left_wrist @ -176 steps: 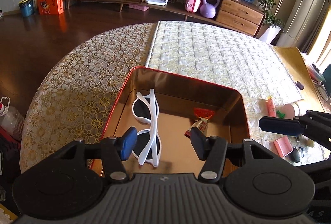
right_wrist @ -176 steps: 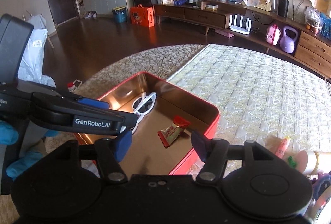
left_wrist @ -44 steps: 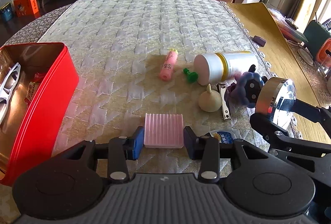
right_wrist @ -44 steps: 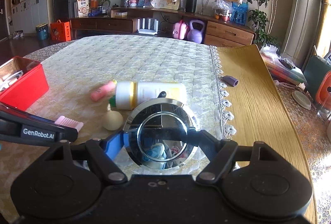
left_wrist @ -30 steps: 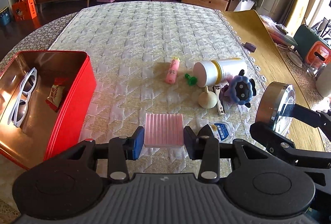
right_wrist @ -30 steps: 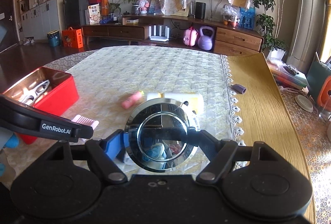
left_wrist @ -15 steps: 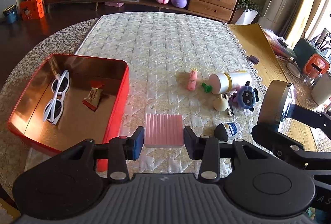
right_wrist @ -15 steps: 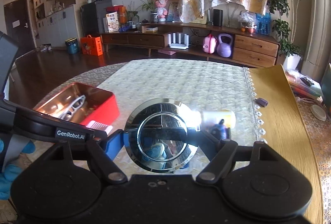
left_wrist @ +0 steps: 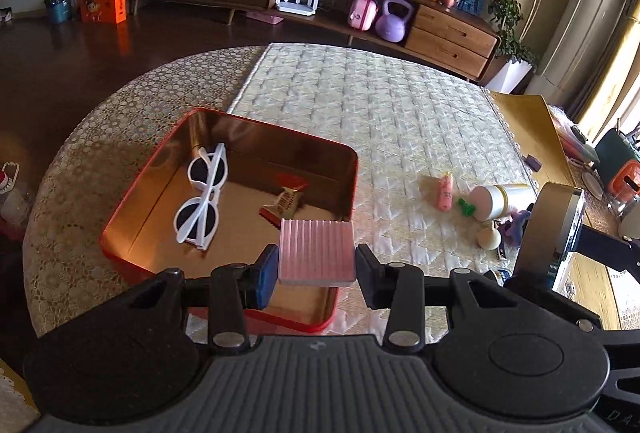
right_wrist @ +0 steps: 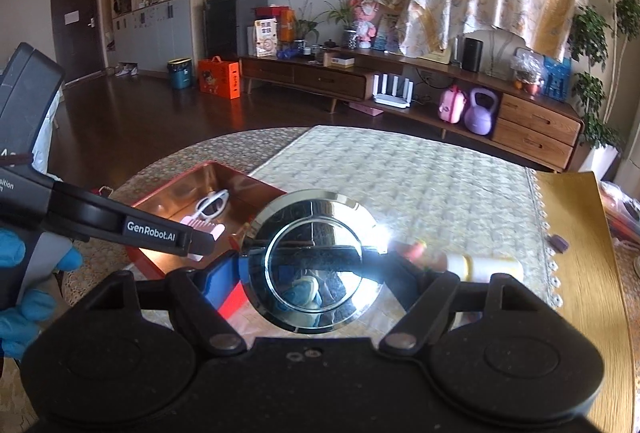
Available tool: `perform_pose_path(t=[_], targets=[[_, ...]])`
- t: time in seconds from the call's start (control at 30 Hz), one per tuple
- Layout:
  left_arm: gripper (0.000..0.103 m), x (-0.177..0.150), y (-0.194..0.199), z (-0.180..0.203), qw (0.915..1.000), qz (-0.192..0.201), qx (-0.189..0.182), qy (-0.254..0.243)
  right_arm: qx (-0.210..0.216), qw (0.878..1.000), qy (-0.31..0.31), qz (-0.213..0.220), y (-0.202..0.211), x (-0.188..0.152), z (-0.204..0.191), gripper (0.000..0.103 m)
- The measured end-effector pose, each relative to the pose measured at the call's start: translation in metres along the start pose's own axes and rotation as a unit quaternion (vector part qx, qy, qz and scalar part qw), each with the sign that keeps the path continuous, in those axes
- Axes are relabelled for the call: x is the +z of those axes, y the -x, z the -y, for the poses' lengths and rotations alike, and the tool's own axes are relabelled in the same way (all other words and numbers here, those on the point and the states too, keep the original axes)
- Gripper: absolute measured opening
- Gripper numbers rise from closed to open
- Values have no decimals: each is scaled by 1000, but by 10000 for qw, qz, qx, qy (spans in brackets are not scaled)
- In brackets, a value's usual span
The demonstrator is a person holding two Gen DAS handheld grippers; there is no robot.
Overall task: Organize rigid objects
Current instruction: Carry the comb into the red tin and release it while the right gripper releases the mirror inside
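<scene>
Left wrist view:
- Left gripper (left_wrist: 316, 267): jaws narrowed onto a ribbed pink block (left_wrist: 317, 251), held in the air over the near right corner of the red tin (left_wrist: 120, 223).
- Tin contents: white sunglasses (left_wrist: 203, 199) and a snack packet (left_wrist: 285, 203) lie on its floor.
- Left on the cloth: pink tube (left_wrist: 444, 192), white bottle (left_wrist: 500, 199), small bits beside them.
- Risk: let go here, the block could catch the tin's rim and tumble outside, or land on the packet.

Right wrist view:
- Right gripper (right_wrist: 316, 273): jaws spread wide, clamped on a round mirror (right_wrist: 314, 265) by its edges, beside the tin (right_wrist: 160, 269).
- Risk: smooth metal rim gives the pads little purchase, so a tilt could let it slip; both tools crowd one corner and may knock together.
</scene>
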State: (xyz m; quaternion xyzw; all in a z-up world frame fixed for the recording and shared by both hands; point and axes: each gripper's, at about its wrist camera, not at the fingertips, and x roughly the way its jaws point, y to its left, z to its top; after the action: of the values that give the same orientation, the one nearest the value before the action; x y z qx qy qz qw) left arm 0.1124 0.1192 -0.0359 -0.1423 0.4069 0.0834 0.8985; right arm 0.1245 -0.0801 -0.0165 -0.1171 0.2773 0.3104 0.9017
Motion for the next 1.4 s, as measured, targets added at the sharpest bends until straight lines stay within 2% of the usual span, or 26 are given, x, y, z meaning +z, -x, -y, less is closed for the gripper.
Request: perform_pose_path(t=[0.17,0.37,0.63,0.73,0.83,1.2,1.4], targets=[[40,6,-1,-29,9997,37,109,200,100,9997,190,-71,-15,9,-20,77],[40,13,-12,-64,9973,-6,182,713,232,9988,380,-208,-40,19,-39,77],[40,37,-19,-89,9963,79,211,834,363,9964,680,-339,-74,36,-59,77],[40,49,-22,-94,9966,132,267,766,414,9957,714,-417,-86,39,-64,77],[40,57,-31,-94,9982,22,200,570,448,9941,832,-532,-101,40,-71,77],[40,55,-74,-86,9987,-155,472,122,470,9847,1345,-1002,-144,29,-96,77],[40,60,-91,-83,9987,-187,474,17,447,9812,1434,-1215,-157,22,-101,77]])
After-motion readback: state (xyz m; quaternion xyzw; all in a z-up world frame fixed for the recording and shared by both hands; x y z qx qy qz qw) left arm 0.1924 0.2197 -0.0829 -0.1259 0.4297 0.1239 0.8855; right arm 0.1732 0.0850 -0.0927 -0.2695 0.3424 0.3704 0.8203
